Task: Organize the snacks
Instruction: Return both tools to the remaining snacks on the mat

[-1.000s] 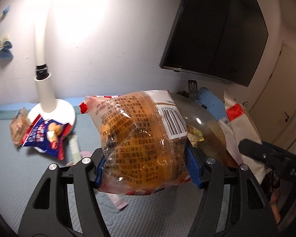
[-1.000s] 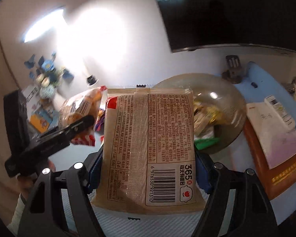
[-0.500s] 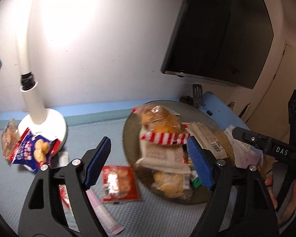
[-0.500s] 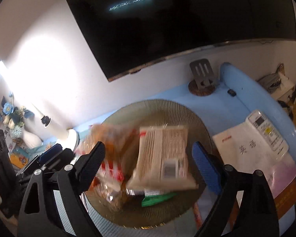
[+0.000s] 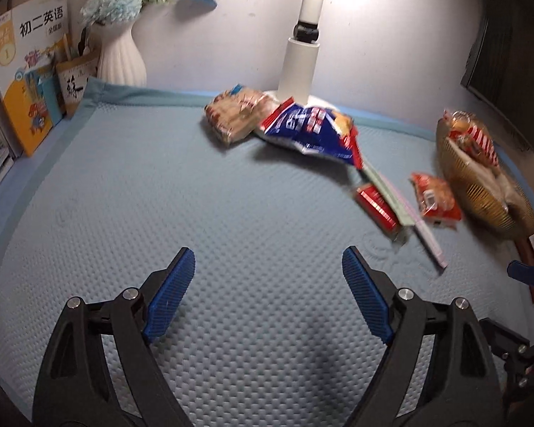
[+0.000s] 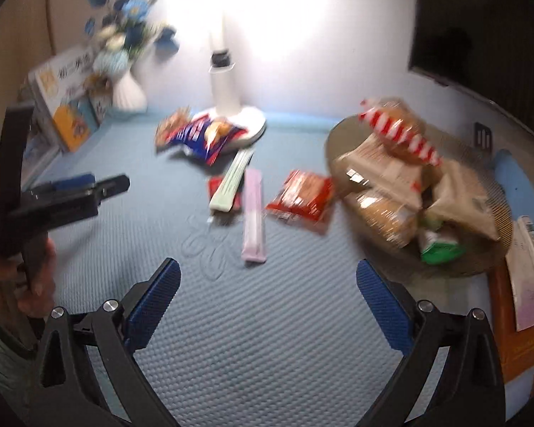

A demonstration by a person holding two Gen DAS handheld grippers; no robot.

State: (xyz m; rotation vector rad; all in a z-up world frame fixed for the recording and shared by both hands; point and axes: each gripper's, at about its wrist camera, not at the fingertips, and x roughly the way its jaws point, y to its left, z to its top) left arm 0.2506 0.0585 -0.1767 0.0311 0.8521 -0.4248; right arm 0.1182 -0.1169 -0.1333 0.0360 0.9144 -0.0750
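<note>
Left wrist view shows your left gripper [image 5: 267, 299] with its jaws spread wide and nothing between them, low over the blue textured mat [image 5: 160, 213] on the worktop. Your right gripper [image 6: 267, 306] is the same: jaws spread, empty. The gold bowl [image 6: 480, 259] on the right holds several snack packets heaped together, a red-and-white striped one [image 6: 398, 128] on top. On the mat just left of the bowl lie a red packet [image 6: 302, 199], a pink stick pack [image 6: 253, 217] and a pale green stick pack [image 6: 231, 181]. A blue bag [image 5: 309, 128] and a tan packet [image 5: 235, 114] rest against the lamp base [image 6: 256, 121].
</note>
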